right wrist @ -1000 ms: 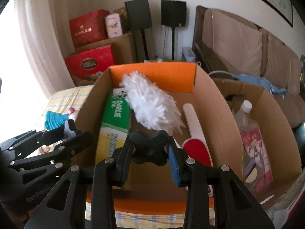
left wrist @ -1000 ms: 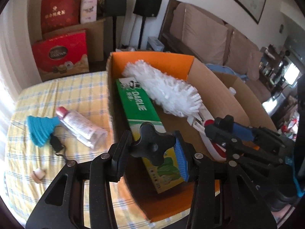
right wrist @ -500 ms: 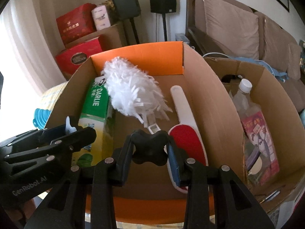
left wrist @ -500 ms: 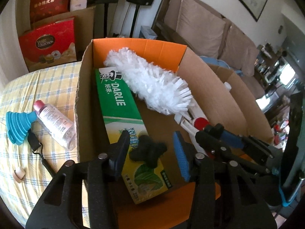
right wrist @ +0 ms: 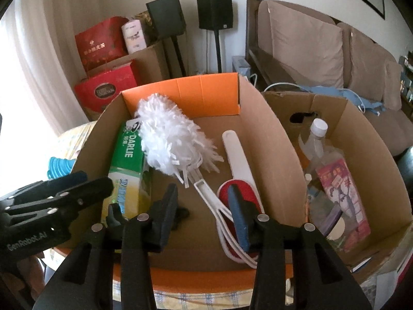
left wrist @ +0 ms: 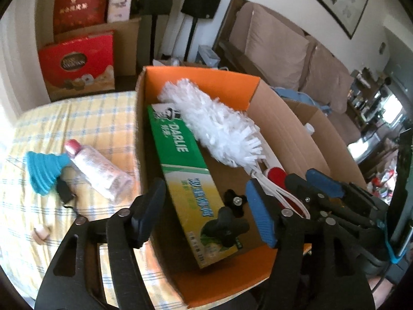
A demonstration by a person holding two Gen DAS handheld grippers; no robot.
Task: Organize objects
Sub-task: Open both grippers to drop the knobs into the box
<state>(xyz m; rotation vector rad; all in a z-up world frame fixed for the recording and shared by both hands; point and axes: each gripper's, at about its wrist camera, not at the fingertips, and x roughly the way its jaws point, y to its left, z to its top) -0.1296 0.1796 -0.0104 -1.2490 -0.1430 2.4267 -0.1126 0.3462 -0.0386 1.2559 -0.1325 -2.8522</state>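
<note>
A: Both black knobs dropped since the earlier frame; left one (left wrist: 227,221) lies on the toothpaste box (left wrist: 192,180), right one (right wrist: 180,213) on the box floor, I think.
B: Risk?
A: Left knob could roll off the toothpaste box.
B: Tools?
A: Left tool (left wrist: 206,208) and right tool (right wrist: 204,211) have just been opening, both part open, empty, over the cardboard box (left wrist: 281,129).

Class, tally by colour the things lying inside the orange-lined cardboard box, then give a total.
Black: 2, far knob and near knob
Green: 1, toothpaste box
White: 1, duster
Red and white: 1, lint brush
Total: 5
</note>
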